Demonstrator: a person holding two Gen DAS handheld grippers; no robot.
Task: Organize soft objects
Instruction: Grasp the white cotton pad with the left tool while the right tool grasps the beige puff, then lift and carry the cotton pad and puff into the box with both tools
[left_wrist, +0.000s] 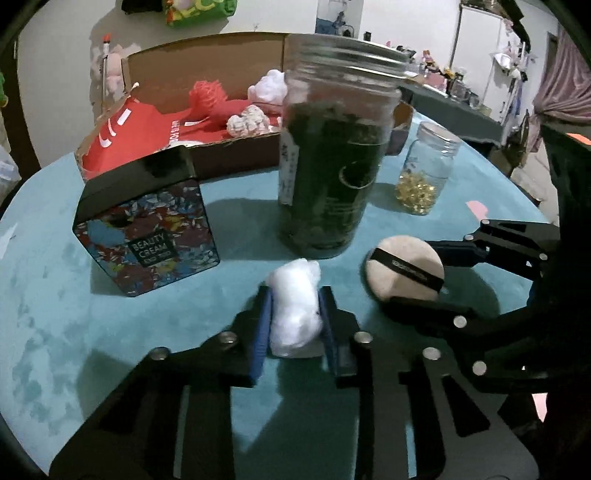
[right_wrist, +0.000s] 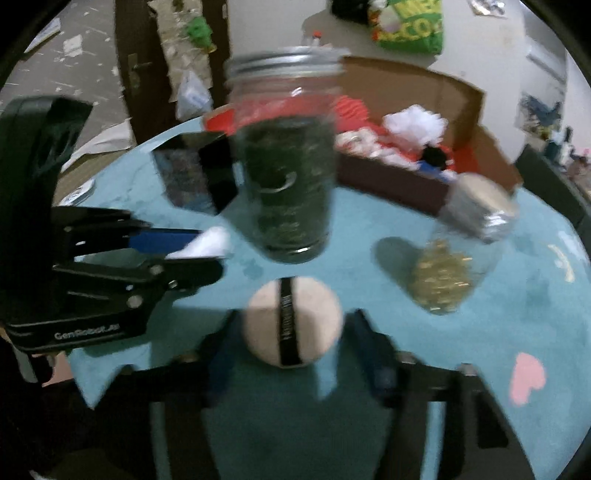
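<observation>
**Two soft pieces between the jaws, box behind the jars**

Your left gripper (left_wrist: 295, 325) is clenched on the white cotton wad (left_wrist: 294, 306); both blue pads press its sides as it sits on the teal tablecloth (left_wrist: 110, 332). It looks feather-light and squashy, so a mid-body hold suits it.

Your right gripper (right_wrist: 291, 354) brackets the round powder puff (right_wrist: 293, 321), which lies flat in front of the tall jar of dark leaves (right_wrist: 288, 177). The blur hides whether the pads touch, so I cannot tell if it is gripped. The puff is probably light and springy; take it across its width, clear of the black strap (right_wrist: 287, 325).

The cardboard box (left_wrist: 207, 74) behind already holds other soft items.
</observation>
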